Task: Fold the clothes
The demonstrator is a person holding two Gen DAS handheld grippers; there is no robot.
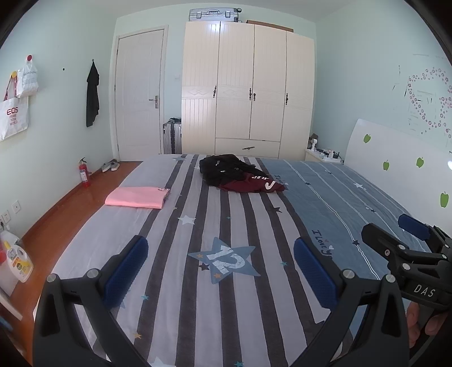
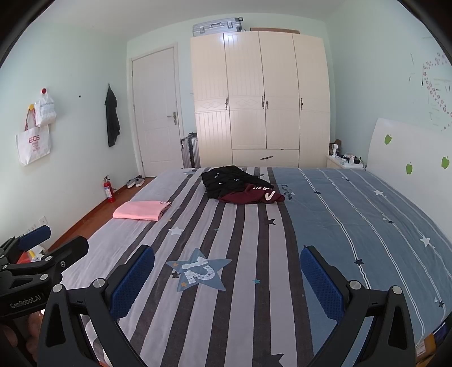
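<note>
- Hanging on the left wall, left of the bed [image 1: 175,282], are a white tote bag [image 1: 12,118] with red letters and a smaller white plastic bag [image 1: 27,77]; what is inside them cannot be seen.
- Against the far wall behind the bed stands a cream wardrobe [image 1: 248,90] with all doors shut, a silver suitcase [image 1: 214,14] lying on its top and a second suitcase [image 1: 172,138] standing at its left side.
- The left gripper [image 1: 220,271] hovers above the near part of the bed, tilted a little downward, its blue pads [image 1: 127,268] standing wide apart with only the star print of the sheet between them.
- The right gripper [image 2: 226,282] hovers beside it at the same tilt, its jaws also spread wide and holding nothing; part of a hand [image 1: 421,324] shows under it in the left wrist view.
- A folded pink garment [image 1: 137,196] lies flat near the left edge of the bed, just inside that edge.
- A heap of unfolded clothes sits at the far middle of the bed, close to the wardrobe side: a black garment [image 1: 223,168] partly on top of a dark red garment [image 1: 254,183].
- Both grippers are well apart from the clothes, and a wide stretch of bare striped sheet lies between them.
- The blue right half of the bed, up to the white headboard [image 1: 395,158], carries nothing.
- On the wooden floor left of the bed stand a red fire extinguisher [image 1: 84,172] and a pair of shoes [image 1: 110,166].
</note>
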